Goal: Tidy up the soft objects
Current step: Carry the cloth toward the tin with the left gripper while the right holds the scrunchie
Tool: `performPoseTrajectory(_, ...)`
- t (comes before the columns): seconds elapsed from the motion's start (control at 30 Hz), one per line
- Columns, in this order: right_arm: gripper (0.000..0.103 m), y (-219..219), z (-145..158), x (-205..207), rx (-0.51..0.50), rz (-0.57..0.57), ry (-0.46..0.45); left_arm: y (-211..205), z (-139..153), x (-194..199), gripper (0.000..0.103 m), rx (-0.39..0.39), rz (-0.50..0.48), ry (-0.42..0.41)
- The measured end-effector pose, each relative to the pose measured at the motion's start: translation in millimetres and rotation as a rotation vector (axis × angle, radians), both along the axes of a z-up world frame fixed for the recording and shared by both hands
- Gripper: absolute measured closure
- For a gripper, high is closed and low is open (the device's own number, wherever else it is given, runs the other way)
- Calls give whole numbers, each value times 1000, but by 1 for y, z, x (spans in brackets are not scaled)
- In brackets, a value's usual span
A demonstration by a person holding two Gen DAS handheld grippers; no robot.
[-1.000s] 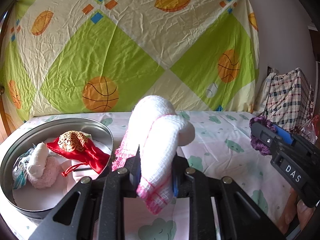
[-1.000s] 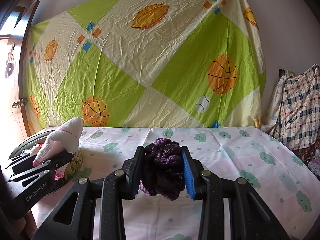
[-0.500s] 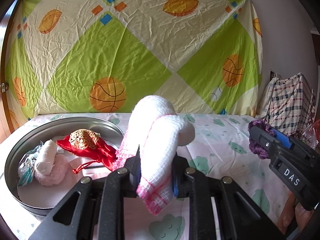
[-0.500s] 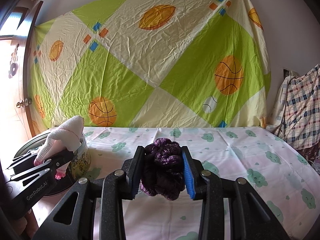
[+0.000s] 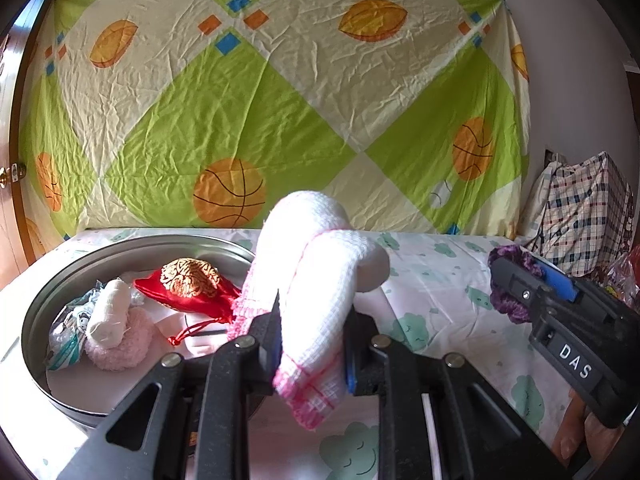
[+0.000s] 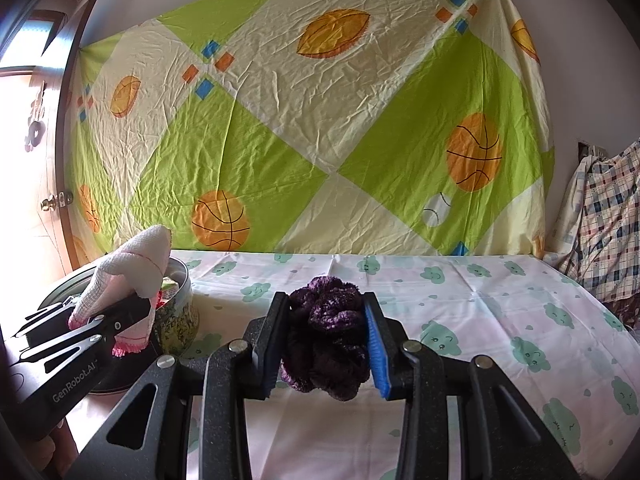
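White-and-pink waffle cloth (image 5: 320, 304) sits clenched in our left tool (image 5: 312, 344), jaws nearly together on its folded middle, the ends drooping over both sides. It hangs in the air just right of the round metal tin (image 5: 48, 304), near the rim, not yet over the inside as far as we can tell. Purple fuzzy scrunchie (image 6: 326, 344) is pinched in our right tool (image 6: 326, 350), jaws partway apart around the bundle, held above the cloud-print sheet (image 6: 500, 320) covering the counter, well right of the tin.

Already in the tin: a red satin pouch (image 5: 192, 296), a small white roll (image 5: 108, 314) on a pink fluffy piece (image 5: 124, 350), and some crumpled printed wrapping (image 5: 66, 336) at the near left.

We judge the task well along: several soft things are binned, two are in hand, and both drops are left. No other loose soft items show on the sheet.
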State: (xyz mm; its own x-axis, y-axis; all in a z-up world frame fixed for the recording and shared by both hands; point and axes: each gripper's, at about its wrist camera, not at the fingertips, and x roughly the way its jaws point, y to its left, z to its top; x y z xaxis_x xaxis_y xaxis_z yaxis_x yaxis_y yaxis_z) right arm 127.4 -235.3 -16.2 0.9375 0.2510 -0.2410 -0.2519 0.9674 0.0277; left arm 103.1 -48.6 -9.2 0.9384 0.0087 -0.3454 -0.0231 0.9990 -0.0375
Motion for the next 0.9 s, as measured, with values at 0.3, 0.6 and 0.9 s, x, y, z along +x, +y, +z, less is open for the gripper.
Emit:
performPoseTrajectory(0.3, 64, 10, 0, -2, -2, 16, 1, 6, 2, -7, 83, -5, 2, -17)
performPoseTrajectory(0.6, 64, 20, -1, -4, -8, 30, -2, 11, 2, -12, 83, 13, 11, -28)
performPoseTrajectory(0.9, 64, 30, -1, -6, -5, 54, 0, 18, 3, -16, 83, 26, 28, -41)
